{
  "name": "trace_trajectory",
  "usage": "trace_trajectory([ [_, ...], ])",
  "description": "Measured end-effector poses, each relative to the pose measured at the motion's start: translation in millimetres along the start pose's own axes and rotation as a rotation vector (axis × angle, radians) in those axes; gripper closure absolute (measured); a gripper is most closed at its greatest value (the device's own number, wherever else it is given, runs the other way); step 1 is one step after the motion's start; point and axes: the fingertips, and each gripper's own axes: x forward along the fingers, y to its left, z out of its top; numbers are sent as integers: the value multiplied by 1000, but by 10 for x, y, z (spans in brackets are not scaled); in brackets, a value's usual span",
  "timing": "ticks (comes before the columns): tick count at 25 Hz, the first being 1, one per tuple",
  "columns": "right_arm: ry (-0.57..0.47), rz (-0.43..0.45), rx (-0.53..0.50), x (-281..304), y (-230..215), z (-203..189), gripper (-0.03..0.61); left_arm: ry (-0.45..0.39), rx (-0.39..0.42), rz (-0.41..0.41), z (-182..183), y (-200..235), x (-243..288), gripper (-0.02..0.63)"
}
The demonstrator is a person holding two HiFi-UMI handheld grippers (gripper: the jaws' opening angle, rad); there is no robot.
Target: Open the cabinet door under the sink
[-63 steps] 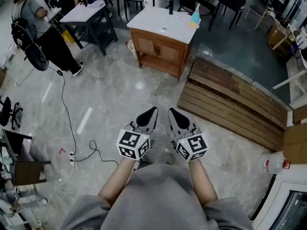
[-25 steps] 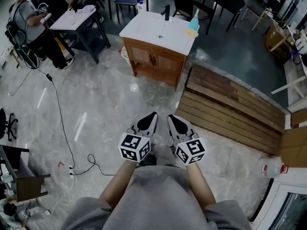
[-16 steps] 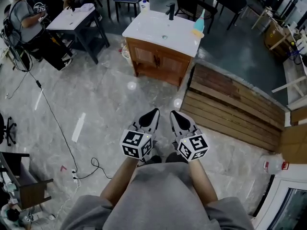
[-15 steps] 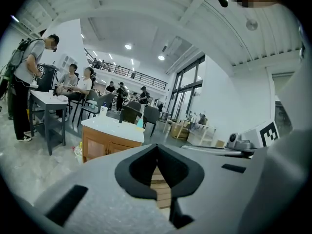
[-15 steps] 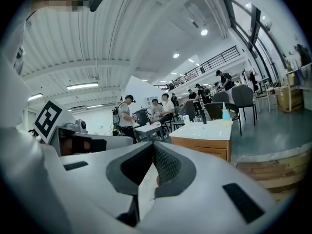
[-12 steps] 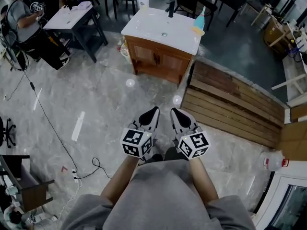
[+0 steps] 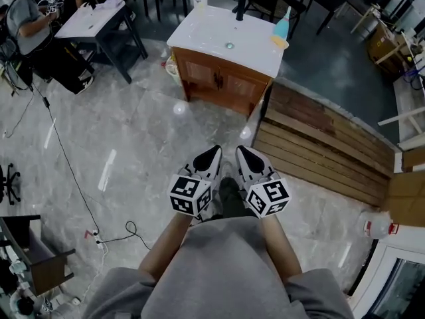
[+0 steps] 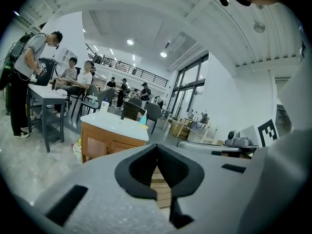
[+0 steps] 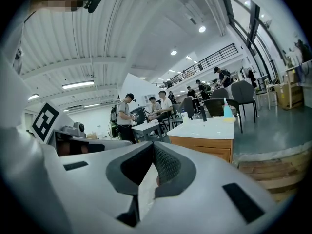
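Note:
The sink cabinet (image 7: 219, 82) is brown wood with a white top and basin (image 7: 229, 35); its two doors face me and are closed. It stands a good way ahead on the marble floor. My left gripper (image 7: 208, 158) and right gripper (image 7: 244, 158) are held side by side at waist height, pointing toward it, both shut and empty. In the left gripper view the cabinet (image 8: 105, 143) shows left of the shut left gripper (image 8: 157, 147). From the right gripper view the cabinet (image 9: 202, 141) lies right of the shut right gripper (image 9: 153, 145).
A low wooden plank platform (image 7: 325, 145) lies right of the cabinet. A black faucet (image 7: 239, 8) and a blue bottle (image 7: 282, 28) stand on the sink top. A grey desk (image 7: 93, 18) with people is at upper left. A cable (image 7: 73, 178) runs across the floor at left.
Both grippers and I have moved forward, so the cabinet sits closer and larger in view. The grippers stay side by side and shut.

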Motion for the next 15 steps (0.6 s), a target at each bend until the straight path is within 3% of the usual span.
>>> trace_trajectory([
  [15, -1, 29, 55, 962, -915, 380, 568, 43, 2, 30, 444, 518, 1174, 606],
])
